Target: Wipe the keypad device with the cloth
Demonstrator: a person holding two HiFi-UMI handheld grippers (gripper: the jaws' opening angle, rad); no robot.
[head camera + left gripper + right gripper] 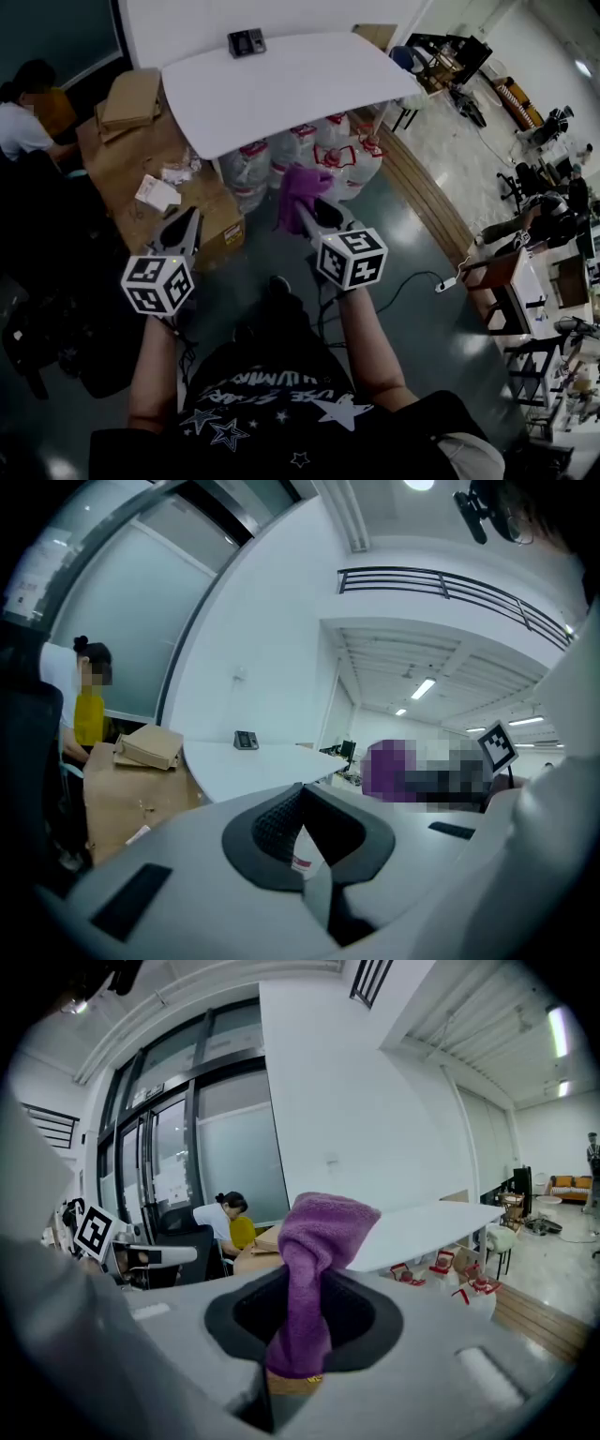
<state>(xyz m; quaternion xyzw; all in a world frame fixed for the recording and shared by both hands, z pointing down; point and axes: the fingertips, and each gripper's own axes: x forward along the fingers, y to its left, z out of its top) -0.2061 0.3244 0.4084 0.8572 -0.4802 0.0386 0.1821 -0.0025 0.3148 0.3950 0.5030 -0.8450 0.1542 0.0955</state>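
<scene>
right claw (310, 215) clamping shut on the cloth (298, 190), bunch sticking up | left claw (184, 231) staying out, closed, empty | keypad device (247, 42) sitting at the table's (309, 89) far edge, well ahead and slightly left of right claw | likely needing a long reach across

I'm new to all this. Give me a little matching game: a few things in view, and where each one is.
1. cloth
2. keypad device
3. left tool
4. cardboard box

a. far end of the white table
b. holds nothing
c. on the brown desk
d. gripped in the right tool

Pairs: 1-d, 2-a, 3-b, 4-c
</scene>
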